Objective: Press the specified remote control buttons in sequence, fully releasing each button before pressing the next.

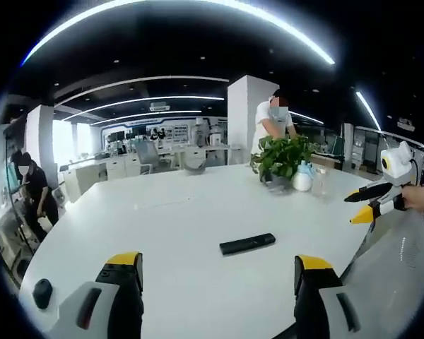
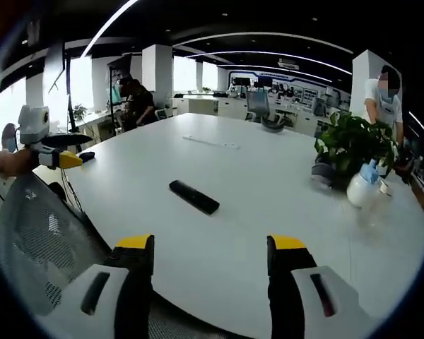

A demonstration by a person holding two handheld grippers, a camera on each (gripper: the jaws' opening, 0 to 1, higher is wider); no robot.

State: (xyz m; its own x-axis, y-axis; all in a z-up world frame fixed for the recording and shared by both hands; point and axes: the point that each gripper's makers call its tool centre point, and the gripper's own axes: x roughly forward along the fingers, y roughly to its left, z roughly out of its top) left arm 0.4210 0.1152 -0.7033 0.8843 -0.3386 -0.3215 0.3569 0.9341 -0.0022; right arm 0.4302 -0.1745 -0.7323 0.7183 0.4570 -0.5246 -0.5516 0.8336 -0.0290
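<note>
A: Where is the remote control (image 1: pixel 247 244)?
B: Flat on the white desk (image 1: pixel 169 212), near its near edge, apart from both grippers.
A: And the grippers?
B: The left gripper (image 1: pixel 218 272) hangs released, jaws wide, holding nothing. The right gripper (image 2: pixel 210 253) likewise. A potted plant (image 2: pixel 352 143) and a spray bottle (image 2: pixel 362 185) stand toward the far edge.

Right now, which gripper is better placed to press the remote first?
Probably right: the remote lies near-centred ahead of the right gripper, open. The left gripper, also open, sees it right of centre.
</note>
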